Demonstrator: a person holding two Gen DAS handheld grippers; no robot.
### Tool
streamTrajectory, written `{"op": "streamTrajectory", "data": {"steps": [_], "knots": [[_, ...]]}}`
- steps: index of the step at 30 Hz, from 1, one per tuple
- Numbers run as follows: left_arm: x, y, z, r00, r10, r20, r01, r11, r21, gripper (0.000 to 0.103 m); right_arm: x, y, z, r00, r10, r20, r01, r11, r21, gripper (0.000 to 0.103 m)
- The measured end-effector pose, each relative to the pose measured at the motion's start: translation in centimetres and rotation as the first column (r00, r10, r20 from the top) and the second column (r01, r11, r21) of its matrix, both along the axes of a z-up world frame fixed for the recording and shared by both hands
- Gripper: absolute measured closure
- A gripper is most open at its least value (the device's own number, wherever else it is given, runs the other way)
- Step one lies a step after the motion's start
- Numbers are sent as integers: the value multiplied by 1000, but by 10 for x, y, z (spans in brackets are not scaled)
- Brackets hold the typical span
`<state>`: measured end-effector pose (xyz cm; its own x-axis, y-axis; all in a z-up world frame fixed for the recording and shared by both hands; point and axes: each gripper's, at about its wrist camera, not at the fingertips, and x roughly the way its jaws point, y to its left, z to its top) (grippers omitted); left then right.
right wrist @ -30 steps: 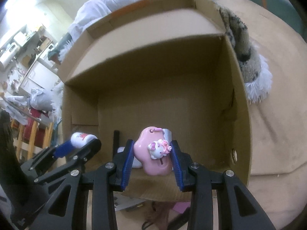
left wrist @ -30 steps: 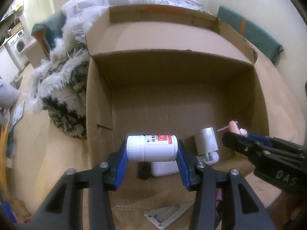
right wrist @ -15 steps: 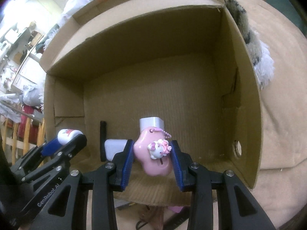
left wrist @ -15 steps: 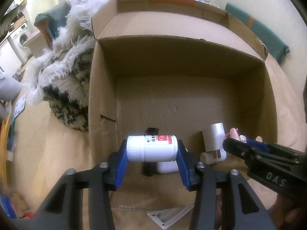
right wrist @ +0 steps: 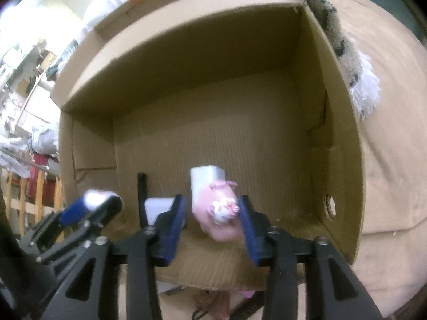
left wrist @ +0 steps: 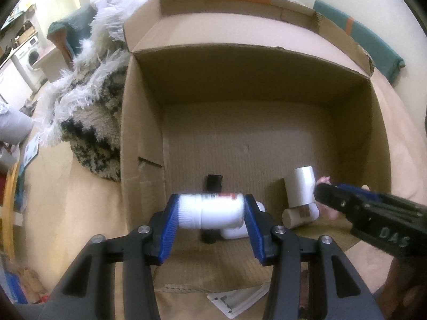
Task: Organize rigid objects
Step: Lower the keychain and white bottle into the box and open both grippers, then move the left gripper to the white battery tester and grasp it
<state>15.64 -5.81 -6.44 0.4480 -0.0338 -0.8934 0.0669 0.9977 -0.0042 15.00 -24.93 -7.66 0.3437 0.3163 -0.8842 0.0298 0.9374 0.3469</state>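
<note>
A large cardboard box (left wrist: 141, 122) lies open toward me. My left gripper (left wrist: 210, 214) is over its front edge, and a white pill bottle (left wrist: 210, 213) sits blurred between its blue pads; the jaws look wider than before. My right gripper (right wrist: 212, 213) is open, with gaps beside a pink cartoon toy (right wrist: 218, 213), which is blurred and tilted. Inside the box are a white rectangular tube (left wrist: 303, 186), a white bottle (left wrist: 296, 216), a black stick (left wrist: 213, 184) and a white container (right wrist: 157, 208).
A shaggy black-and-white rug (left wrist: 88, 122) lies left of the box on the tan floor. A flat white packet (left wrist: 240, 300) lies in front of the box. The box's right wall (right wrist: 339, 186) has a round hole.
Both grippers have moved forward over the box's front edge. The right jaws have opened and the pink toy is slipping down. The left jaws have widened and the bottle is blurred.
</note>
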Motion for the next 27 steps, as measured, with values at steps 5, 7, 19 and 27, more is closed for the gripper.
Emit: {"op": "streamTrajectory", "data": {"steps": [5, 7, 19, 27], "knots": [[-4, -6, 9, 1000, -6, 26, 6, 1000, 1, 40, -1, -5, 16, 997, -21, 72, 17, 998, 61, 22], [-5, -6, 15, 999, -4, 51, 4, 1000, 7, 37, -2, -7, 21, 994, -40, 100, 35, 998, 57, 10], [-5, -4, 26, 996, 45, 70, -46, 999, 4, 34, -5, -26, 43, 973, -114, 203, 107, 993, 47, 0], [-13, -2, 31, 998, 24, 62, -23, 1000, -6, 34, -9, -33, 45, 971, -130, 199, 117, 990, 75, 0]]}}
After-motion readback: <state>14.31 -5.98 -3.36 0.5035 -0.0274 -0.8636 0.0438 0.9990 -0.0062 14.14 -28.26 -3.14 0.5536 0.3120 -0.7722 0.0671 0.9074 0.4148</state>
